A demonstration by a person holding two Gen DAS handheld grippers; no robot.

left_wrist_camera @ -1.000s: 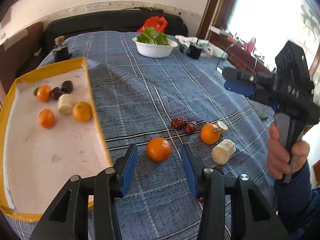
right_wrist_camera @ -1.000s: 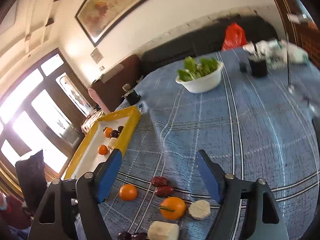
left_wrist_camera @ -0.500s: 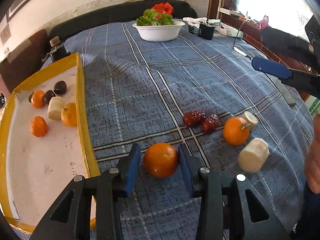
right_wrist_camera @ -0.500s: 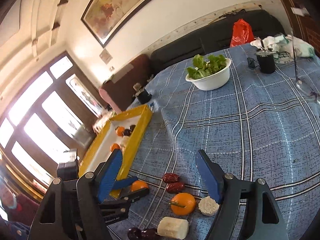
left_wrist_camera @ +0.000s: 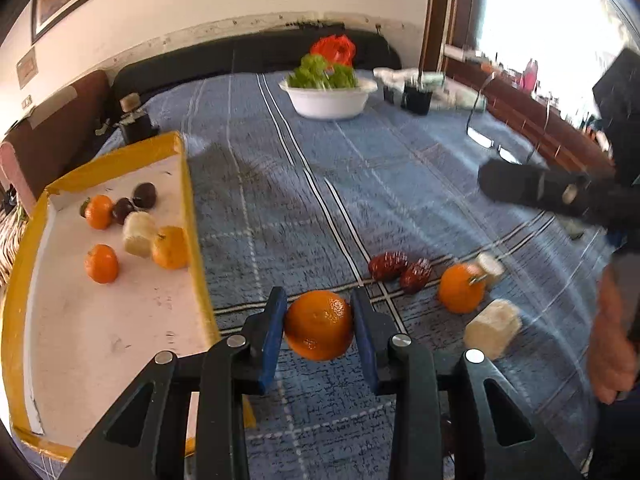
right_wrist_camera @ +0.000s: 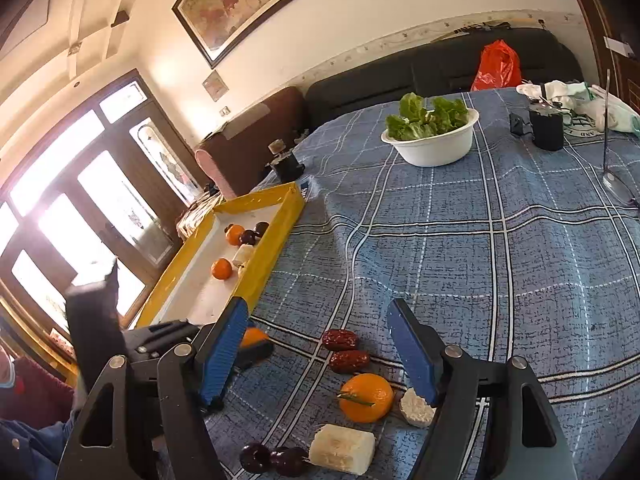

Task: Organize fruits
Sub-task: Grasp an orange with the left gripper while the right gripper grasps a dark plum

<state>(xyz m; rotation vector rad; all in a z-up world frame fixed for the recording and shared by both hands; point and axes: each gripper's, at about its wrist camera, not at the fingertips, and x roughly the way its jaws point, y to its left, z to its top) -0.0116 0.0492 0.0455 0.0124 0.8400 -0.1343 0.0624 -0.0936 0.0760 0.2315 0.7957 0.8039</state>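
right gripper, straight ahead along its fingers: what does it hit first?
Probably the blue plaid tablecloth. The right gripper is open with nothing between its pads; the two red dates lie close to that line and might be met first. Depth is unclear.

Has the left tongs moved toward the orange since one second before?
Yes. The left tongs advanced to the orange, closing around it near the double stripe of the tablecloth.

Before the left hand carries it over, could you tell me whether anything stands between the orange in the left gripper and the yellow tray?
Only the tray's own raised yellow wall; the cloth between it and the orange is bare. The left gripper's jaws are closing on the orange.
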